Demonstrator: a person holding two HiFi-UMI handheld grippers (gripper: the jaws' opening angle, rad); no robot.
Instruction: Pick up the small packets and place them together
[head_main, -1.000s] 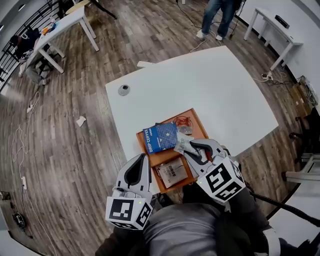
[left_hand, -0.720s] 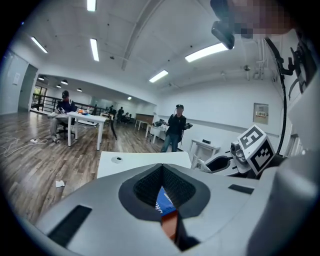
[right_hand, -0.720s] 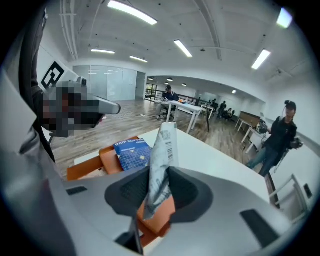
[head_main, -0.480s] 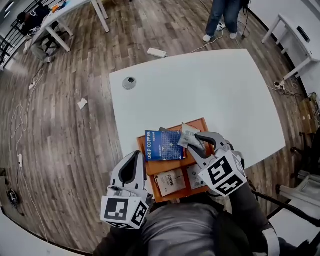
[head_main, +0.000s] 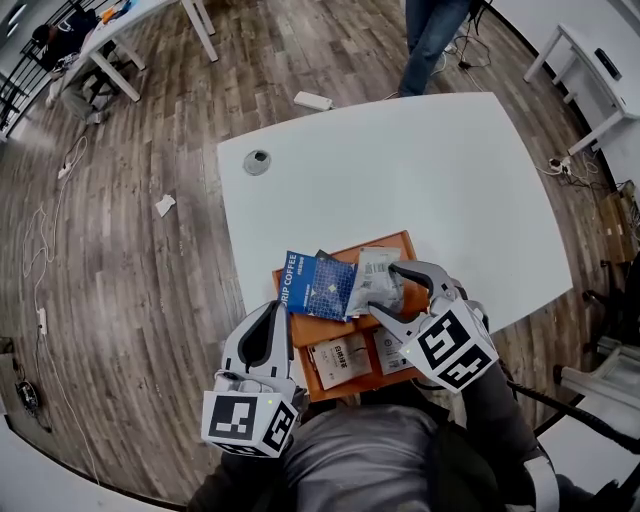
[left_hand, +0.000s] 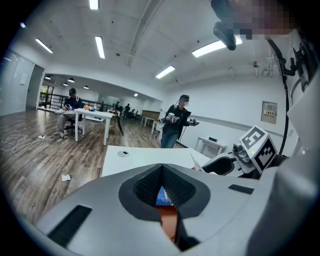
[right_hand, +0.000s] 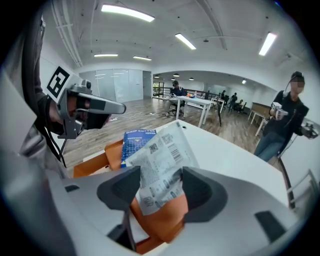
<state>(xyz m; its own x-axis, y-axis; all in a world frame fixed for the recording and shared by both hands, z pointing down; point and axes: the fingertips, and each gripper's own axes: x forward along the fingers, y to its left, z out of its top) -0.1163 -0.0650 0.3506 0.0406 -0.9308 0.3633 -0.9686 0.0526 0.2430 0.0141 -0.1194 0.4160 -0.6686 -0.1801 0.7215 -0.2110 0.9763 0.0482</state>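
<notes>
Right gripper view puts the pale printed packet (right_hand: 159, 159) squarely between the jaws of the right gripper (right_hand: 160, 191), and those jaws have just been opening. They stand wide now, the pads off the packet, so this looks like the release. The packet leans down onto the orange tray (head_main: 325, 328), its far end overlapping the blue coffee packet (head_main: 318, 285) in the tray's far compartment. From the head view, two more small packets (head_main: 340, 360) sit flat in the near compartment, just beside the right gripper's marker cube. The left gripper (head_main: 268, 335) hangs off the tray's near left corner, its jaws closed together with nothing in them, taking no part for now.

So the step in hand is setting this packet down with the others. Next up, I'd judge, the right gripper needs to back away cleanly without dragging the packet along, since it lies loose and tilted. The white table (head_main: 400, 160) around the tray offers room for that retreat.
</notes>
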